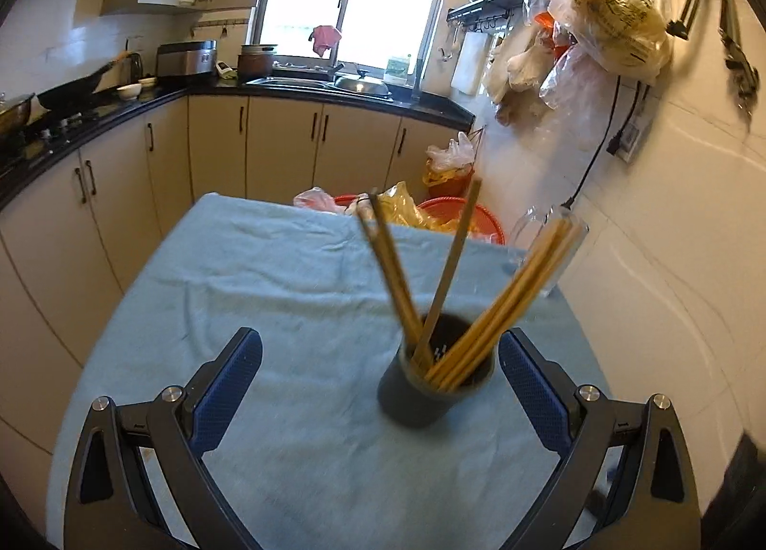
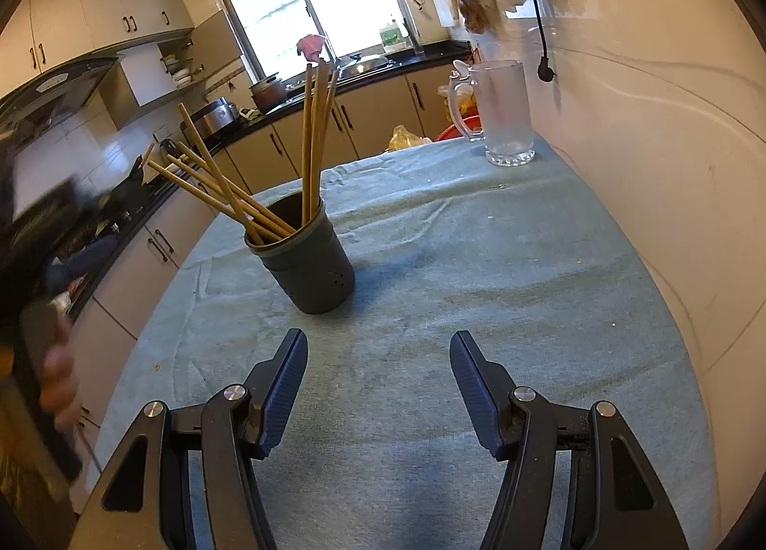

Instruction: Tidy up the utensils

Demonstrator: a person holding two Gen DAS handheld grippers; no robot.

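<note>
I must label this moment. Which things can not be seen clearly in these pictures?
- Chopsticks: left wrist view, blurred, number unclear.
- Glass mug: left wrist view, partly behind the chopsticks.
- Holder inside: right wrist view, hidden by its wall.
- Left gripper: right wrist view, blurred at the edge.

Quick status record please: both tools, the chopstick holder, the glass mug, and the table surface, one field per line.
left tool: open, empty, fingers either side of the holder, no contact visible
right tool: open, empty, above the cloth, short of the holder
chopstick holder: dark cylinder, upright on the cloth
chopsticks: all in the holder, fanned into a leaning bunch and a more upright bunch
glass mug: upright, appears empty, far corner near the wall
tablecloth: blue-grey, wrinkled, small crumbs
</note>
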